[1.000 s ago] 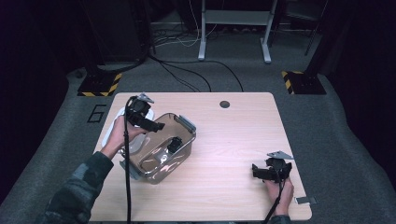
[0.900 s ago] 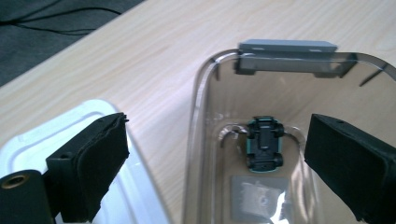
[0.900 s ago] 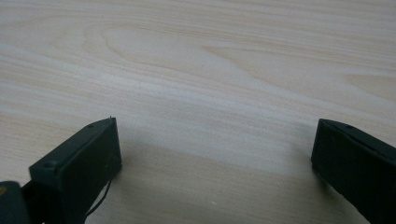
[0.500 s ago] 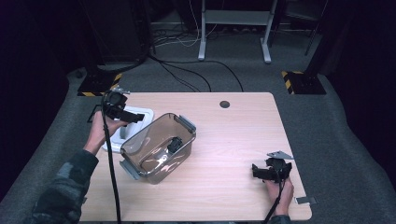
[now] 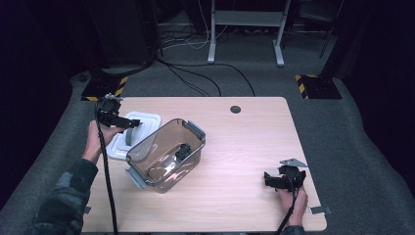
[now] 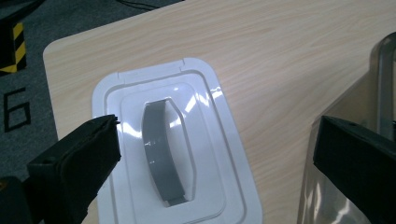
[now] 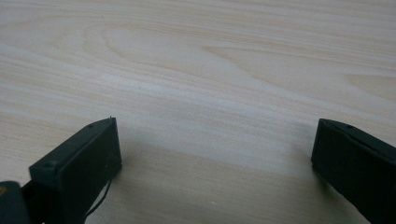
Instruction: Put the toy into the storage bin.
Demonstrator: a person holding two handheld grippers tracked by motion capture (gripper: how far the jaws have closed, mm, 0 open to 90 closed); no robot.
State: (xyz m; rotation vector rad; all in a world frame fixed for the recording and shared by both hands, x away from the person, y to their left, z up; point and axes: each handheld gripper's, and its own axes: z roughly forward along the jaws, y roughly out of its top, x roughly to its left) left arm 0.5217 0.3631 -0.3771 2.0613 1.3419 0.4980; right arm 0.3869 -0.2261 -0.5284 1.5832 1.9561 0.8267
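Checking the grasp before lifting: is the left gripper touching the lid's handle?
Apart. The left gripper view shows the left gripper open, its jaws standing clear on either side of the handle.

High view: fixed overhead on the person's side, angled forward and down, far enough to take in the whole table [image 5: 244, 147] plus floor beyond. Left gripper view: close, looking down on the white lid [image 6: 168, 149] and the clear box [image 6: 373, 93] edge, both shared with the high view. Right gripper view: very close, low over bare tabletop.
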